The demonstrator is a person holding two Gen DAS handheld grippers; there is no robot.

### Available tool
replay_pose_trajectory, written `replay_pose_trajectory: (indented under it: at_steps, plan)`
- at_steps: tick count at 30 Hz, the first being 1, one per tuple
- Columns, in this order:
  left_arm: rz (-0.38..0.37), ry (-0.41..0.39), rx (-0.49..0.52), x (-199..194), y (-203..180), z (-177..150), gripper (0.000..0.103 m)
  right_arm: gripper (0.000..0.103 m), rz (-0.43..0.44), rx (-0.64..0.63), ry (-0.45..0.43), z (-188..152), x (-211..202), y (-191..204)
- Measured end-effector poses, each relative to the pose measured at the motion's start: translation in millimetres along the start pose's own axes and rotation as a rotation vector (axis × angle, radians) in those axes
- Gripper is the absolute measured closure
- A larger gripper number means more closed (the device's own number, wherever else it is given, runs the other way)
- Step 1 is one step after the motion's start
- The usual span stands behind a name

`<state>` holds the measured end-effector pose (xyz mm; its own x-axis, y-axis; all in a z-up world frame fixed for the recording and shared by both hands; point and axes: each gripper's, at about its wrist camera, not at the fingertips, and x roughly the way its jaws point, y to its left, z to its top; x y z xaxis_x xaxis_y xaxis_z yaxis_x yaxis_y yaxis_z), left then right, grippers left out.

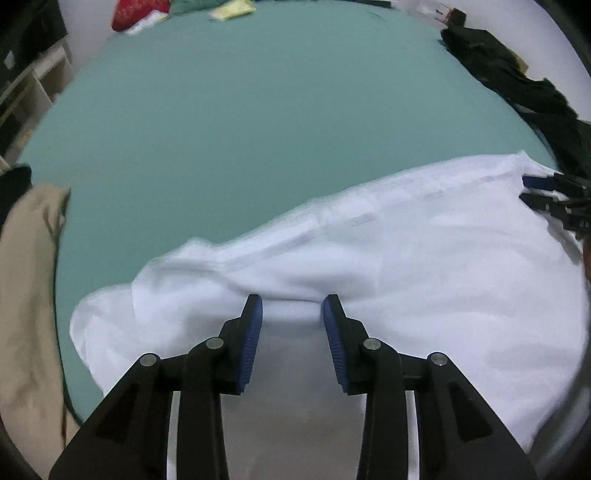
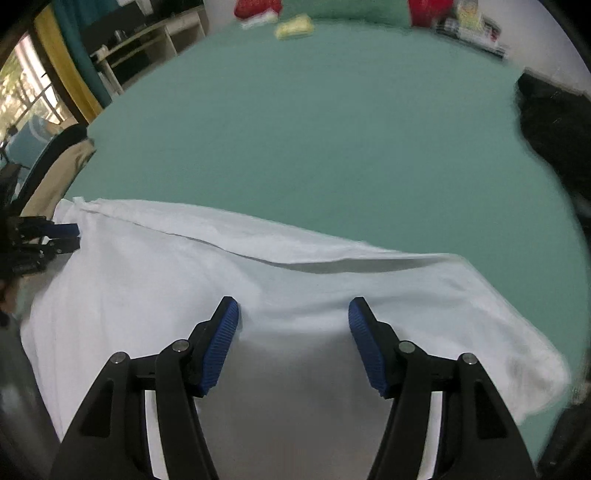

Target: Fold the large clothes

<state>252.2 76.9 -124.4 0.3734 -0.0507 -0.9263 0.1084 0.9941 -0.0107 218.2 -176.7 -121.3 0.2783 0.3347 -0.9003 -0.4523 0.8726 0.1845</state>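
Observation:
A large white garment point(image 1: 388, 251) lies spread along the near edge of a teal bed point(image 1: 258, 122). My left gripper point(image 1: 292, 304) is open, its blue pads either side of a raised ridge of the white cloth. My right gripper point(image 2: 293, 308) is open wider, low over the same garment point(image 2: 258, 269), with cloth between its pads. A long fold runs across the garment's far edge. Each gripper shows at the side of the other's view: the right one point(image 1: 554, 203), the left one point(image 2: 48, 240).
Dark clothes point(image 1: 517, 81) lie heaped along the bed's right side. A beige garment point(image 1: 29, 295) hangs at the left. Red and yellow items point(image 2: 280, 18) sit at the bed's far end. White shelving point(image 2: 147, 48) stands beyond the bed on the left.

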Motion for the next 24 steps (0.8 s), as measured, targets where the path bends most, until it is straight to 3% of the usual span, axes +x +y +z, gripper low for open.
replay_pose_trajectory:
  at_steps: [5, 10, 16, 19, 24]
  plan:
    - [0.016, -0.058, -0.027, 12.4, 2.6, 26.0, 0.057, 0.030, -0.064, -0.071, -0.035, 28.0, 16.0, 11.4]
    - [0.059, -0.144, -0.098, 18.1, 12.5, 45.2, 0.056, 0.023, -0.091, -0.104, -0.082, 50.3, 30.2, 12.8]
    - [0.060, -0.163, -0.199, 18.3, 34.6, 50.8, 0.056, 0.023, -0.120, 0.026, -0.146, 65.9, 30.7, -10.4]
    - [0.066, -0.187, -0.225, 2.8, 35.0, 40.1, 0.056, 0.023, -0.131, 0.092, -0.200, 52.9, 8.9, -19.3]
    - [0.047, -0.181, -0.236, -22.6, 34.3, 7.9, 0.056, 0.023, -0.210, 0.137, -0.247, -8.6, -43.4, -33.8]
